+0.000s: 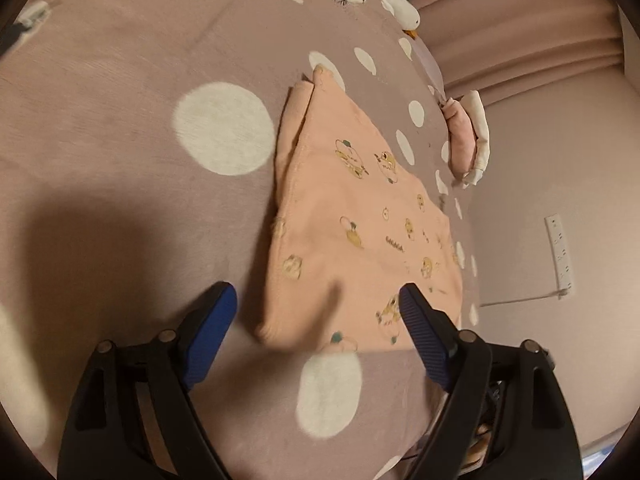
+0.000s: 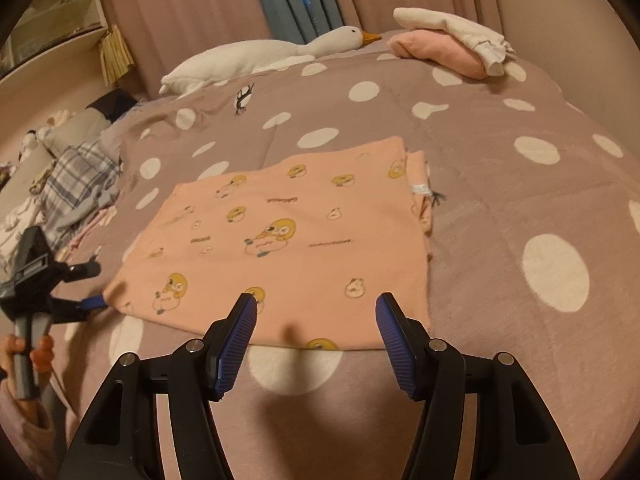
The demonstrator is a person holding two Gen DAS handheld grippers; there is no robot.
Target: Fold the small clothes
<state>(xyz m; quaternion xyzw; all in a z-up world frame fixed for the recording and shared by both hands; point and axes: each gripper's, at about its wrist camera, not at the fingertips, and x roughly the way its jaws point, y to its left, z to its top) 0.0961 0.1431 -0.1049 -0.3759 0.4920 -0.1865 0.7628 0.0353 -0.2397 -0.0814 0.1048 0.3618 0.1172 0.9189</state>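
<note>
A folded peach garment (image 2: 288, 236) printed with cartoon ducks lies flat on the dotted mauve bedspread (image 2: 500, 208), while the left gripper (image 1: 318, 300) and the right gripper (image 2: 316, 312) both hover over its near edge, jaws apart and gripping nothing

place: bedroom | evidence: polka-dot duvet (image 2: 500, 184), goose plush (image 2: 256, 56), curtains (image 2: 200, 8)
</note>
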